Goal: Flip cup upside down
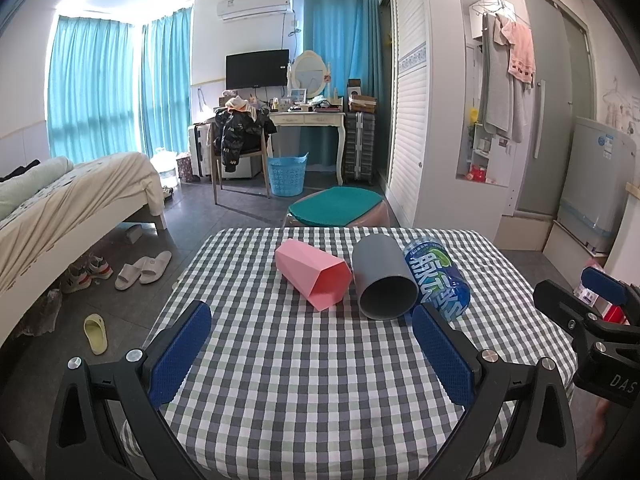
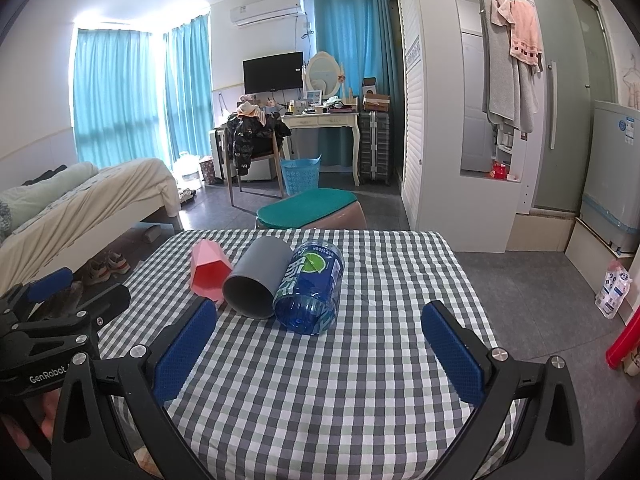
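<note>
The left hand-held gripper [image 1: 312,348] hovers low over the near part of the surface [image 1: 320,400] with its blue pads spread wide and nothing between them; the right hand-held gripper [image 2: 320,344] does the same, jaws wide apart and empty. Three cups lie on their sides in a row in the middle of both frames, mouths turned toward the cameras: a pink faceted cup [image 1: 314,274], a grey cup [image 1: 382,276] and a blue cut-off bottle cup [image 1: 438,276]. Each one's long axis runs roughly away from the grippers, tilted a little toward the lower right in the left wrist view. The grey cup seems to touch the blue one and sits just beside the pink (which cup the task means is not shown). In the left wrist view the pink cup lies straight ahead between the pads, so the left side looks the nearer for it; in the right wrist view the blue cup [image 2: 310,290] lies ahead, left of centre. The tight packing is likely the main obstacle: a finger has little room between neighbours. Beyond the surface's far edge stands a teal-cushioned stool [image 1: 336,206].
</note>
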